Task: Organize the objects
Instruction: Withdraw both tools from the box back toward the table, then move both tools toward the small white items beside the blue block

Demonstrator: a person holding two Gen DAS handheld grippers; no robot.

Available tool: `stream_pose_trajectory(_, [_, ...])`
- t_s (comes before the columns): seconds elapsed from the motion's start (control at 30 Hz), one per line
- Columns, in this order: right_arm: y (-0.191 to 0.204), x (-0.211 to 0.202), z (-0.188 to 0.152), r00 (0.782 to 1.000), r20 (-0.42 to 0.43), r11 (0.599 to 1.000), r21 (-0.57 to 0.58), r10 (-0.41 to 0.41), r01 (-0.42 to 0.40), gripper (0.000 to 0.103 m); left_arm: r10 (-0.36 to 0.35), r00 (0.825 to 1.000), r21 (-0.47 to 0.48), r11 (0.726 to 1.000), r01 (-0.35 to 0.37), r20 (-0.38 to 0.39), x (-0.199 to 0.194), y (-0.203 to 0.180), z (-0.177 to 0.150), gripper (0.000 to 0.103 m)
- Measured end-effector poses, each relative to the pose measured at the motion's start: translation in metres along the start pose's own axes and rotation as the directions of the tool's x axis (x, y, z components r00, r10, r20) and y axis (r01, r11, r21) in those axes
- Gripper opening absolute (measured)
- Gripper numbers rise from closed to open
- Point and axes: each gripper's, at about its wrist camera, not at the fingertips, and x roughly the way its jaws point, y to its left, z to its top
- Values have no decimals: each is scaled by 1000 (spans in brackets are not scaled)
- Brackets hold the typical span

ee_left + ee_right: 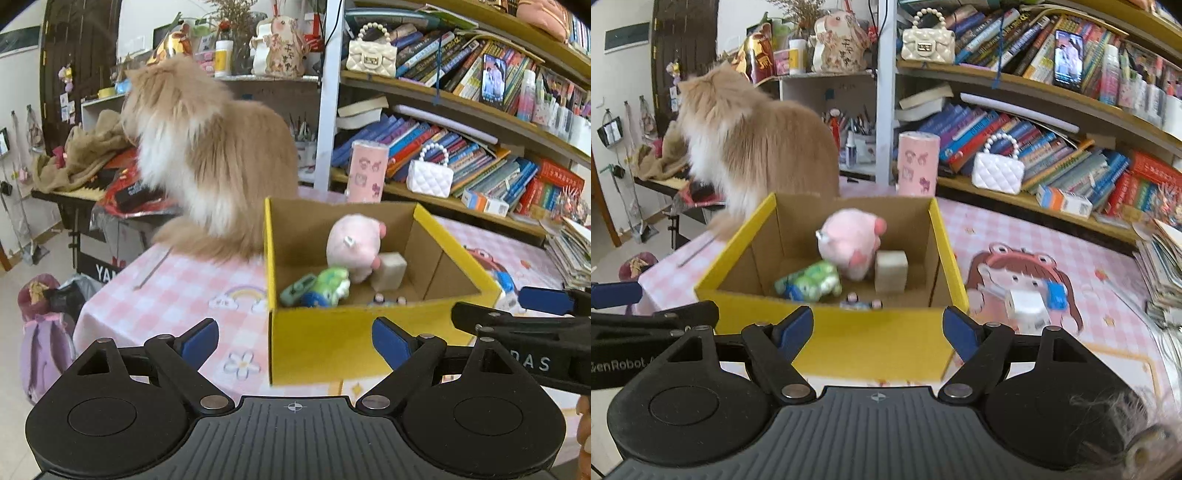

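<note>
A yellow cardboard box (849,339) is being carried by the pink checked surface (1052,229), and a pink plush pig (849,243), a green plush toy (812,280) and a pale cube (891,271) are being held inside it. The left tongs (295,341) and right tongs (878,332) are being kept open and empty before the box. A small white cube (1027,308) is being left just right of the box.

A lived-in home room: a fluffy cat (207,155) sits on the pink checked tabletop (177,288). Behind the cat, shelves (461,99) hold crammed books and small handbags (371,55); left of it, a keyboard (85,192) under a blanket.
</note>
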Motion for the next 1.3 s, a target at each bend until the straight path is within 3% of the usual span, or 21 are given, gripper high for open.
stream_pose_trajectory(0.8, [6, -52, -80, 986, -135, 988, 107, -95, 110, 77, -41, 989, 65, 997, 51, -142, -33, -10, -60, 93])
stream_pose_trajectory(1.3, [-24, -76, -110, 960, -197, 954, 184, -198, 235, 78, -145, 969, 133, 976, 173, -199, -30, -49, -73, 93])
